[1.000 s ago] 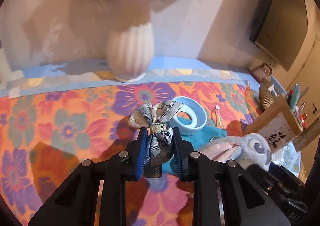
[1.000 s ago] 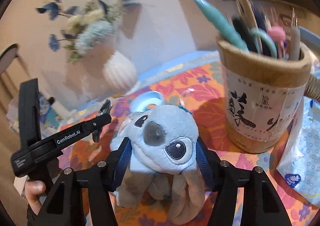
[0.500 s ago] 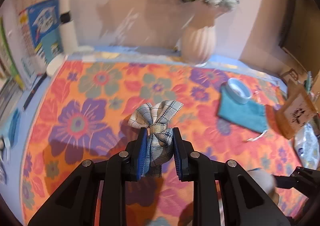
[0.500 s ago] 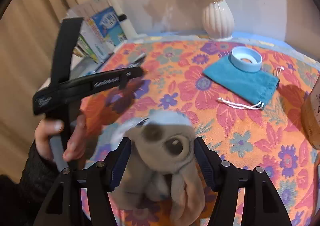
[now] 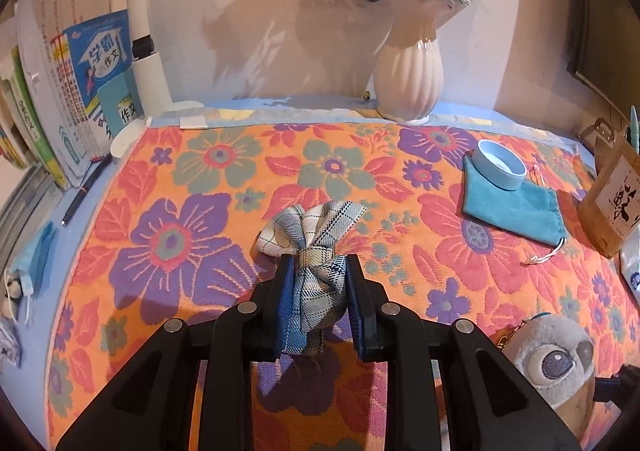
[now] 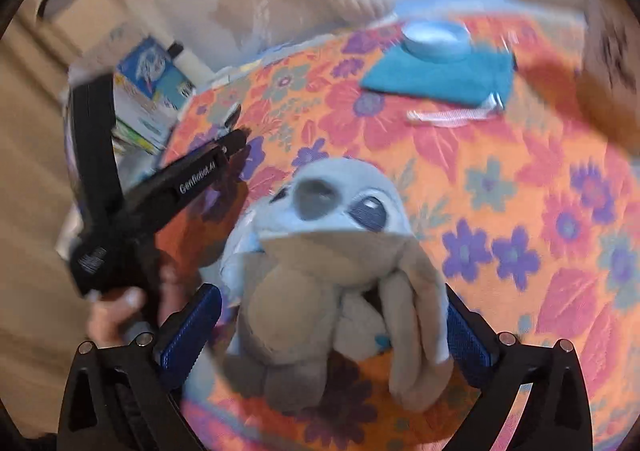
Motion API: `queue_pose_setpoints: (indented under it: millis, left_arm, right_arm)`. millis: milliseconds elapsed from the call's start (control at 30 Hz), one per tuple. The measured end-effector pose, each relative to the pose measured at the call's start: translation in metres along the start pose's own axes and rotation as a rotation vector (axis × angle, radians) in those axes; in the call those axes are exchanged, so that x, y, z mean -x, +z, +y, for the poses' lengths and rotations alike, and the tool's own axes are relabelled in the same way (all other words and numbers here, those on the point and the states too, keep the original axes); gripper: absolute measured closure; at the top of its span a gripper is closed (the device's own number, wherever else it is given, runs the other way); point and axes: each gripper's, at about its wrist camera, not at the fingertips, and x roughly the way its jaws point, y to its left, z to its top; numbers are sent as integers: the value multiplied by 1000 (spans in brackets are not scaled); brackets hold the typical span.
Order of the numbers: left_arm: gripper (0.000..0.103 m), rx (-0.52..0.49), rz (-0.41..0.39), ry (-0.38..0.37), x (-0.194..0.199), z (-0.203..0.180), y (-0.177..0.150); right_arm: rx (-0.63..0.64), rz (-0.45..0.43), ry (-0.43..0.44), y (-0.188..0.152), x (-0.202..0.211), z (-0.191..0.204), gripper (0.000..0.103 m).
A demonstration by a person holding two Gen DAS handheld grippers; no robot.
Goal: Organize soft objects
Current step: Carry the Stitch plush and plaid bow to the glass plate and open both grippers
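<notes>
My left tongs (image 5: 318, 303) are squeezed tight on a grey-and-blue checked cloth bow (image 5: 316, 251). The bow stands up between the two blue pads, and its puffy top sticks out past the tips, away from me. It hangs just over the desk (image 5: 200, 211), which has an orange cloth with big flowers on it. The bow is in the middle of the desk, near my side.

To the right of the bow sits the soft grey-and-blue plush animal with big eyes (image 6: 328, 271). It rests on the flower cloth, right between the pads of my right tongs (image 6: 328, 327). These tongs have just been opening, and now they stand wide. A gap shows between the left pad and the toy; on the right side one floppy ear hides the pad, so I cannot tell if it touches there. The toy's long way runs from me toward its face, straight along the tongs.

So the toy looks let go. I think my right hand must pull straight back, so the pads do not drag the ears. The bow is still mine to put down, and my left hand is the one nearer the free spot beside the toy.
</notes>
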Motion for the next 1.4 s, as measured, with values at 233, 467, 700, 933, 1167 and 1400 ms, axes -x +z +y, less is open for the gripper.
queue_pose_setpoints:
  millis: [233,467,700,933,1167,1400]
  left_arm:
    - [81,13,-2,-5,1,1,-1]
    - [81,-10,-3,2,0,-2,-2]
    - [81,-38,-28,0,10,-11,4]
    - [82,-115,-127,-73,38,-62,47]
    - [82,-164,-191,-175,59,-135,107]
    - [82,-259,-205,-301,82,-236,152]
  right_arm:
    - [56,-60,-159,-1,-17,18,4]
    - [107,-122,-146,1,-11,19,32]
    - [107,-265,-177,24,28,7,33]
    - [39,-407,-247,59,82,-29,33]
    - [-40,-600,-351,81,169,-77,32]
    - [-252,-670,-487,90,238,-167,31]
